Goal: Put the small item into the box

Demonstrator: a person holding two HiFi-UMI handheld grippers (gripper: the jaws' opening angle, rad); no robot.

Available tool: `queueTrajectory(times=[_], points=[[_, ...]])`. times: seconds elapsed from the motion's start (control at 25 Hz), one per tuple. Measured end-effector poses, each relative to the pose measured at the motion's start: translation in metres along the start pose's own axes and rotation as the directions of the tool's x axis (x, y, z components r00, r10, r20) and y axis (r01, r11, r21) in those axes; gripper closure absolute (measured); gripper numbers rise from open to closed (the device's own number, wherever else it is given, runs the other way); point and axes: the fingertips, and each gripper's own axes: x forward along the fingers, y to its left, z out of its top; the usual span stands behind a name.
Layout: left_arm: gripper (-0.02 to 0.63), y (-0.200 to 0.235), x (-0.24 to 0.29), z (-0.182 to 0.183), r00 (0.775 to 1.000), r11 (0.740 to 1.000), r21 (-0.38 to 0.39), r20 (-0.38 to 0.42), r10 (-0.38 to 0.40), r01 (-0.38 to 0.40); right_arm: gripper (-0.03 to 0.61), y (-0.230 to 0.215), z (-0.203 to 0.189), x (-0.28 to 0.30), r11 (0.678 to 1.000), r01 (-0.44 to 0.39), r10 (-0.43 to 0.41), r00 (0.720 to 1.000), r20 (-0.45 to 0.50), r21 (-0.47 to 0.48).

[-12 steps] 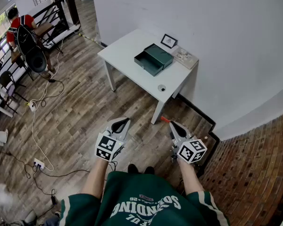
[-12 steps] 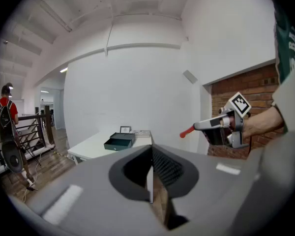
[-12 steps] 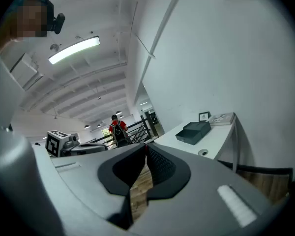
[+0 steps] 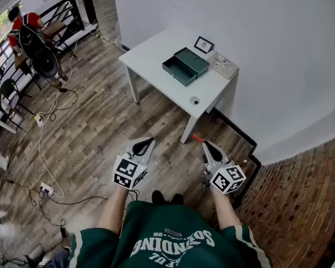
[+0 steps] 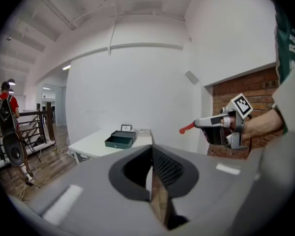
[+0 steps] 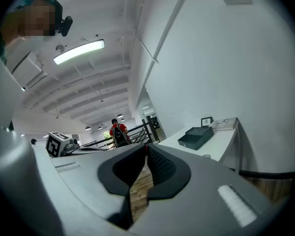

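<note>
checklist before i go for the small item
1. Left claw empty: ok, jaws together with nothing between them.
2. Right claw empty: ok, jaws together with nothing between them.
3. A claw opened for the pick: not ok, both are shut.
4. Small item in sight: ok, near the table front corner, apart from the box.
5. Box open: ok, it looks open.
6. Close enough to the table: not ok, both claws are over the floor, short of it.

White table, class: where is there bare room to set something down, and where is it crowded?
Bare: the table left of the green box, and the strip between box and small round item. Crowded: the wall side, with frame and booklet.
</note>
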Motion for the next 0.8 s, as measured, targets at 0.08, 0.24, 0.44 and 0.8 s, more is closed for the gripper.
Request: queueTrajectory(times=[0.08, 0.24, 0.44, 0.8], points=[[0.562, 0.005, -0.001, -0.005, 1.0, 1.0, -0.009, -0.009, 0.0, 0.0, 0.561, 0.003, -0.001, 0.005, 1.0, -0.006, 0.006, 1.0, 0.001, 0.005], [0.563, 0.016, -0.003, -0.008, 1.0, 1.0, -0.016, -0.012, -0.003, 0.003, 0.561, 0.004, -0.005, 0.017, 1.0, -0.002, 0.002, 1.0, -0.006, 0.014], [0.563, 0.038, -0.006, -0.011, 1.0, 1.0, -0.016, -0.002, -0.007, 0.007, 0.561, 0.01, -0.007, 0.034, 1.0, 0.015, -0.015, 1.0, 0.006, 0.021], [0.563, 0.067, 0.011, -0.012, 0.999, 0.999, -0.019, -0.007, -0.041, 0.041, 0.561, 0.006, -0.009, 0.061, 0.997, 0.058, -0.059, 0.998, 0.017, 0.041]])
